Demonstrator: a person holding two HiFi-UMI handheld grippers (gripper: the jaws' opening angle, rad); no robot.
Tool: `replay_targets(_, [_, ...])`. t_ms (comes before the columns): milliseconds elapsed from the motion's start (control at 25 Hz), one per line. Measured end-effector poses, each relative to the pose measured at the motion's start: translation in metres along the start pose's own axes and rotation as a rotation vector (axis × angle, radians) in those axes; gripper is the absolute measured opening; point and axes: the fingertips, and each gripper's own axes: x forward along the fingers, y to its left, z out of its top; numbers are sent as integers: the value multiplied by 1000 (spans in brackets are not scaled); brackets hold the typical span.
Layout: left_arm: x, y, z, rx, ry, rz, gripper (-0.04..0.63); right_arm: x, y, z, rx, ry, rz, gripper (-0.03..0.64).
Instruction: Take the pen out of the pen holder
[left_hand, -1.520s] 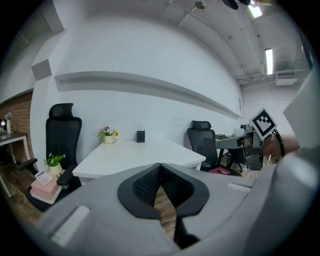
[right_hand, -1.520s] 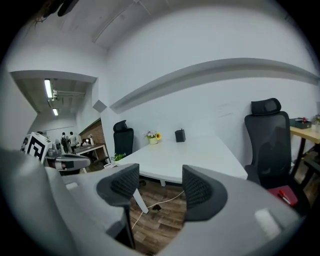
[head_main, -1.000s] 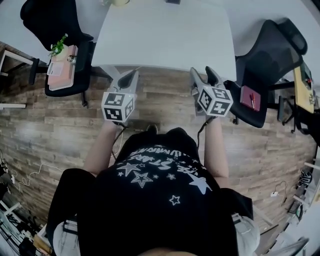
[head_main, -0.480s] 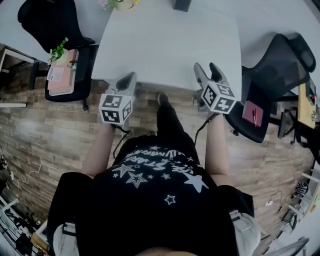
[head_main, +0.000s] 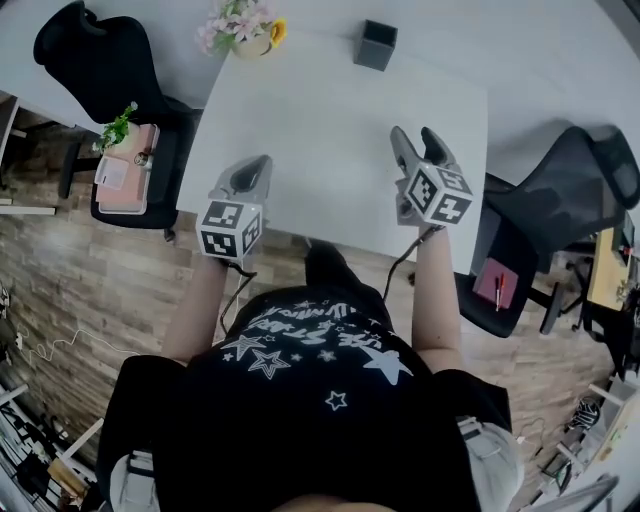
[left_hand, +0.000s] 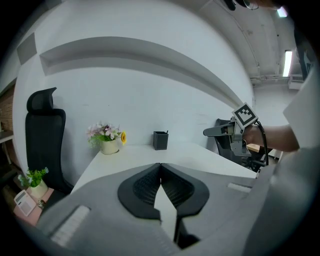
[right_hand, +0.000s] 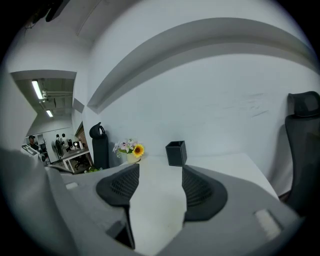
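Nearer now: boxy black pen holder (head_main: 375, 45) on smooth white table (head_main: 320, 130).

We look down on a white desk (head_main: 330, 140) set against a pale wall. At its far left corner stands a pot of pink and yellow flowers (head_main: 240, 28). A black office chair (head_main: 95, 60) sits left of the desk, its seat carrying a flat pink item (head_main: 125, 160) and a small green plant (head_main: 117, 100). Another black chair (head_main: 575, 195) on the right holds a flat red item (head_main: 497, 283). The floor (head_main: 90, 270) is wood plank.

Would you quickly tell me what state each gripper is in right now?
Left gripper: shut, holding nothing.
Right gripper: open, holding nothing.
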Motion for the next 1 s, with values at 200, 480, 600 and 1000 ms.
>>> replay_targets(200, [39, 13, 25, -8, -11, 28, 11, 46, -16, 23, -10, 9, 39, 273])
replay_targets(480, [85, 15, 57, 0, -33, 28, 11, 100, -39, 55, -3, -10, 76, 272])
replay_targets(600, [100, 19, 68, 7, -41, 31, 11, 121, -48, 65, 3, -23, 79, 272])
replay_targets(1000, [140, 41, 79, -18, -21, 55, 11, 192, -69, 84, -96, -43, 64, 202])
